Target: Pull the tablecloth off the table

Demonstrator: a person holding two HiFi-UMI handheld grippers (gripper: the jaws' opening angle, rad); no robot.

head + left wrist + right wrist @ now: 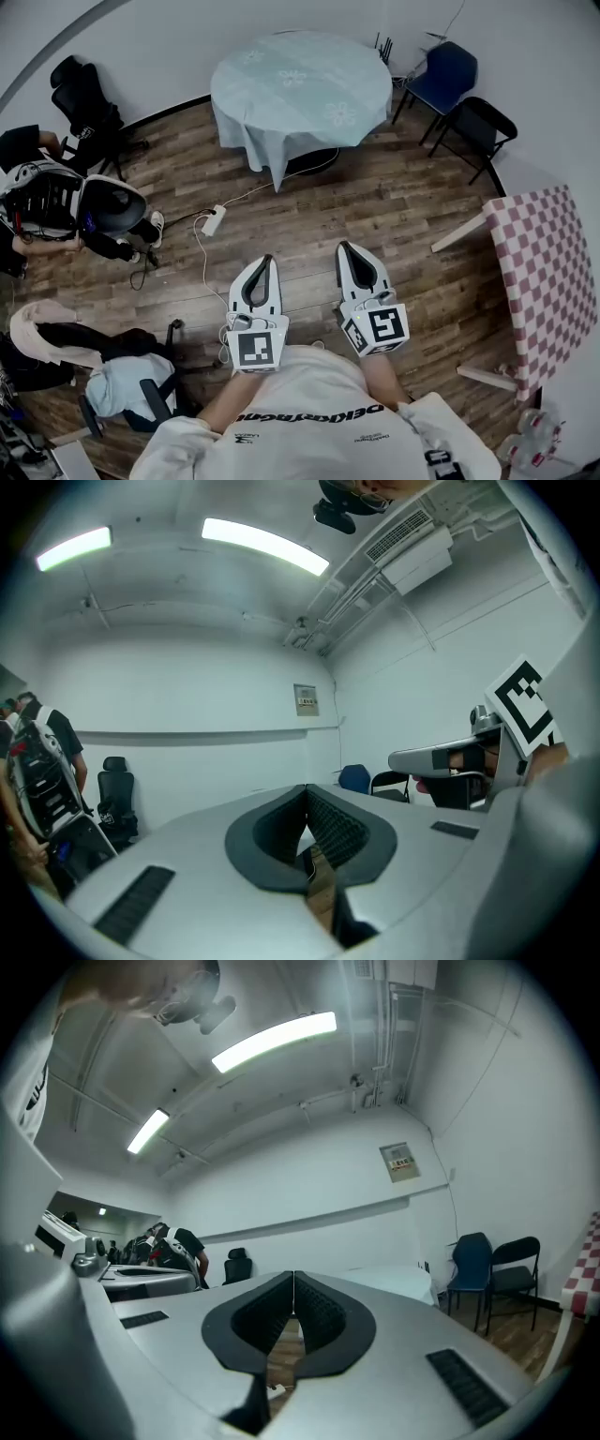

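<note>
Tablecloth (300,89) lies well beyond left tool (268,260) and right tool (345,247).

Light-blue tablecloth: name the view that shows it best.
Head view: the tablecloth is seen whole from above, top and hanging folds. The right gripper view catches only a pale edge-on strip far off; the left gripper view shows nothing clear of it.

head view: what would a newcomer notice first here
The pale blue tablecloth stands out at the top centre, draped round and full over its table on the wood floor. In the foreground the left tool and right tool are side by side, both shut and empty, pointing toward it. A red-checked cloth cuts in at the right edge.
</note>
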